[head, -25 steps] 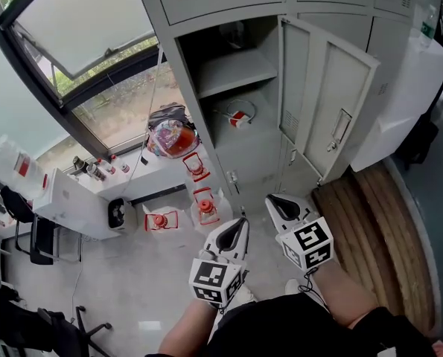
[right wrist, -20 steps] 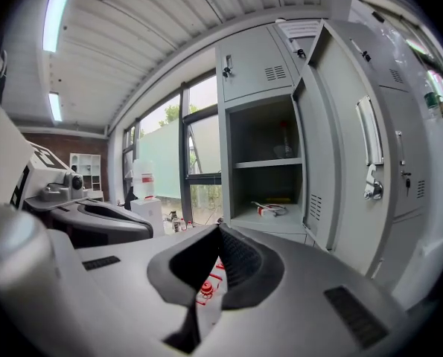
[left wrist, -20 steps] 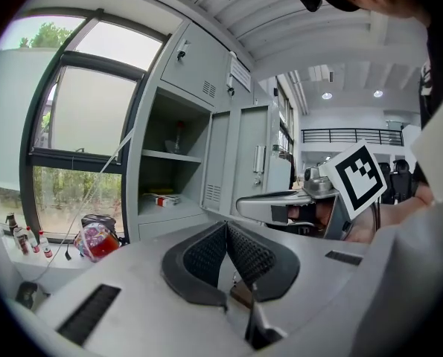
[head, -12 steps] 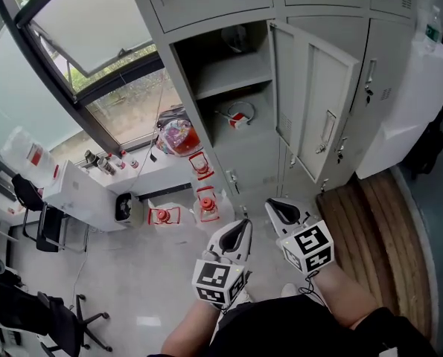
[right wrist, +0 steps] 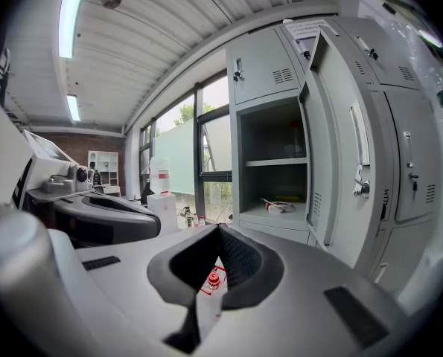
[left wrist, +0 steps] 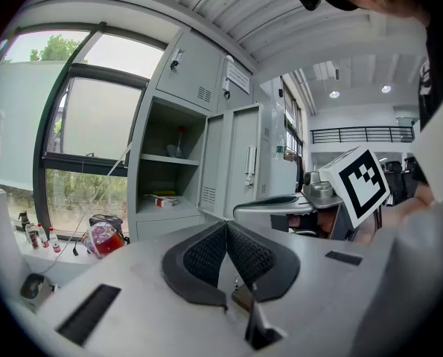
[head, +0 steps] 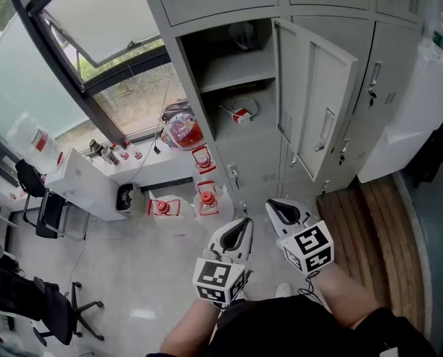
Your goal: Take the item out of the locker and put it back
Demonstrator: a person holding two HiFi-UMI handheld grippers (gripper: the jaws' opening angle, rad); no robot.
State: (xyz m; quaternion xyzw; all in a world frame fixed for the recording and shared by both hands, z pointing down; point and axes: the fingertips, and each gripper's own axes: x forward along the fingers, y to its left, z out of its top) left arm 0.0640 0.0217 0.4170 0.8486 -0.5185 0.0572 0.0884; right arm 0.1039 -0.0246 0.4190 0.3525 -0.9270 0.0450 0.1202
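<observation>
A black chair (head: 51, 303) stands far left of the locker (head: 206, 88), and more of it shows than a second ago. Nearer the locker, under the window, is a white desk (head: 83, 184) with small bottles (head: 106, 153) on it. A bright bag (head: 181, 131) sits right beside the locker's left wall. It is in the same spot as before. Three red things (head: 206, 198) sit on the floor in front of the locker's left corner.

The left claw (head: 240, 229) is held in front of the locker, well apart from it, and points at it. It is closed tight and has nothing in it, just as before.

The locker's box is open. The item (head: 241, 115), a small red and white thing with a thin cord, lies on the bottom of the open box, under the shelf (head: 240, 69). It has not moved.

The right claw (head: 279, 208) is just beside the left one, also in front of the locker and well apart from it. It is closed tight and empty too, the same as a second ago.

The door (head: 318, 106) hangs wide open on the locker's right side.
</observation>
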